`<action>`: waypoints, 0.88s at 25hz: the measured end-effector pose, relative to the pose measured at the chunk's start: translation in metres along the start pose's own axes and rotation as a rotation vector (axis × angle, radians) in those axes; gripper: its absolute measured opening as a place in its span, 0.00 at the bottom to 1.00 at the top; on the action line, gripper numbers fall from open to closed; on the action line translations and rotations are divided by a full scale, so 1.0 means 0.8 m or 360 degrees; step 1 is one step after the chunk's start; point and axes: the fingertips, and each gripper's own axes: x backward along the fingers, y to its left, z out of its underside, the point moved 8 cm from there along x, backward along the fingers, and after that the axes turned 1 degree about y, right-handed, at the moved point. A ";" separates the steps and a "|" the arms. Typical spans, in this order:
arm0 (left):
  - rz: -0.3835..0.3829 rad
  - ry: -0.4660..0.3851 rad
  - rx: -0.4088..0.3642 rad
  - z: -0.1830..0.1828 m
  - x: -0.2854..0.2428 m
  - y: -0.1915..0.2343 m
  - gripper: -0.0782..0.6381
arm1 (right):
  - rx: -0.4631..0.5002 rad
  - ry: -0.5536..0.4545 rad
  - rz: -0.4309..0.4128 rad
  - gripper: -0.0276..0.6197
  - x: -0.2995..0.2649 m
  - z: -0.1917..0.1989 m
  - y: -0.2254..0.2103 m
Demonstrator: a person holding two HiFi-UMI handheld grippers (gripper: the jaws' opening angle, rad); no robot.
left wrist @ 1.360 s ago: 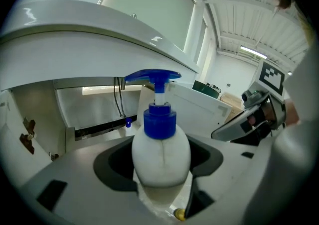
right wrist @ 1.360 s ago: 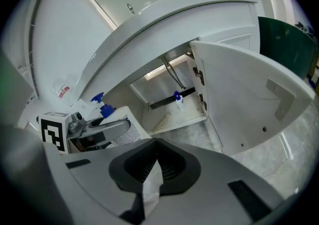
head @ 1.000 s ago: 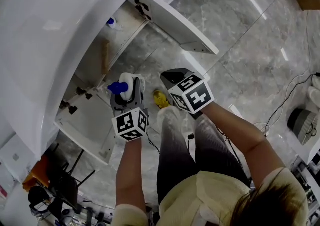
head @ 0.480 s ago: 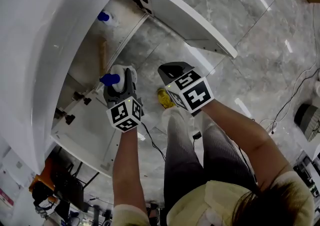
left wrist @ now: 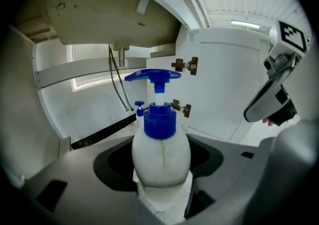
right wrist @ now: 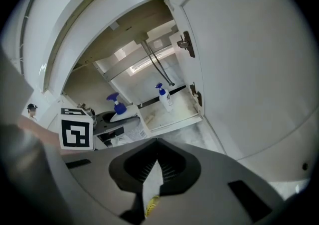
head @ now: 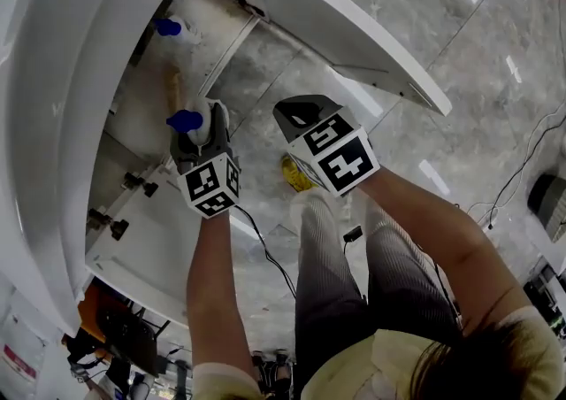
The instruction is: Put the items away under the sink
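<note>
Left gripper is clenched on a white pump bottle, gripped low on its rounded body, blue pump head uppermost. It is held at the mouth of the open cabinet under the sink and has not been set down.

Hazards, as judged:
- The grip sits low on a smooth, curved body. A knock on the tall pump head could tip the bottle or work it loose.
- Hoses hang at 11 o'clock of the pump head, and the basin underside lies above at 12. A high entry risks a snag.
- A second bottle stands deeper inside, at about 11 o'clock of the held one. A careless push inward could topple it.

Right gripper, at 3 o'clock of the left, has its jaws drawn together on nothing. The open door lies at its 12 o'clock and could be bumped.
</note>
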 end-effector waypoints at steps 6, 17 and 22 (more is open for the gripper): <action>-0.0004 0.0019 -0.0035 0.011 -0.039 0.013 0.53 | 0.0036 0.0006 -0.0001 0.08 -0.025 0.012 -0.005; -0.0091 -0.0119 -0.0002 -0.001 -0.093 0.040 0.53 | -0.0023 0.0026 -0.0017 0.08 -0.050 0.035 -0.007; -0.0124 -0.0149 0.0028 -0.003 -0.114 0.049 0.53 | -0.0025 0.0036 -0.0032 0.08 -0.060 0.042 -0.009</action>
